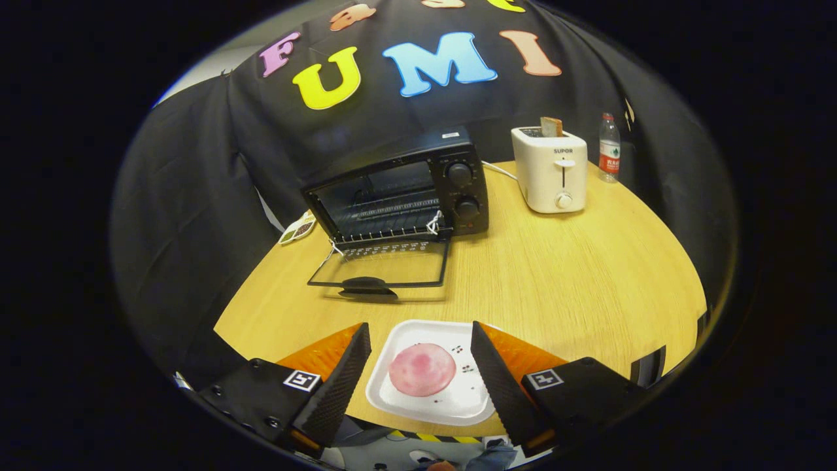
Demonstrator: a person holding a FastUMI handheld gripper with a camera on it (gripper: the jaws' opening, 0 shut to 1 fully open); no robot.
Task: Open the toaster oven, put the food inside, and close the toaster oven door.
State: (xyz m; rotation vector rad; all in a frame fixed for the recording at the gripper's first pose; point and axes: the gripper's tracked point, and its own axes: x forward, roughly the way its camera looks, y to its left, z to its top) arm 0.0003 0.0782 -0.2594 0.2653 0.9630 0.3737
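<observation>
The gripper (418,366) spreads its fingers wide around a white tray (458,399) holding a pink meat slice (422,369). At twelve o'clock beyond, the toaster oven (399,190) stands open.

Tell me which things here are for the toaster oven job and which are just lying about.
For the job: toaster oven with its door already down; white tray holding a pink slice of food, between the open gripper fingers.

Lying about: white toaster with bread, water bottle, small card beside the oven.
</observation>
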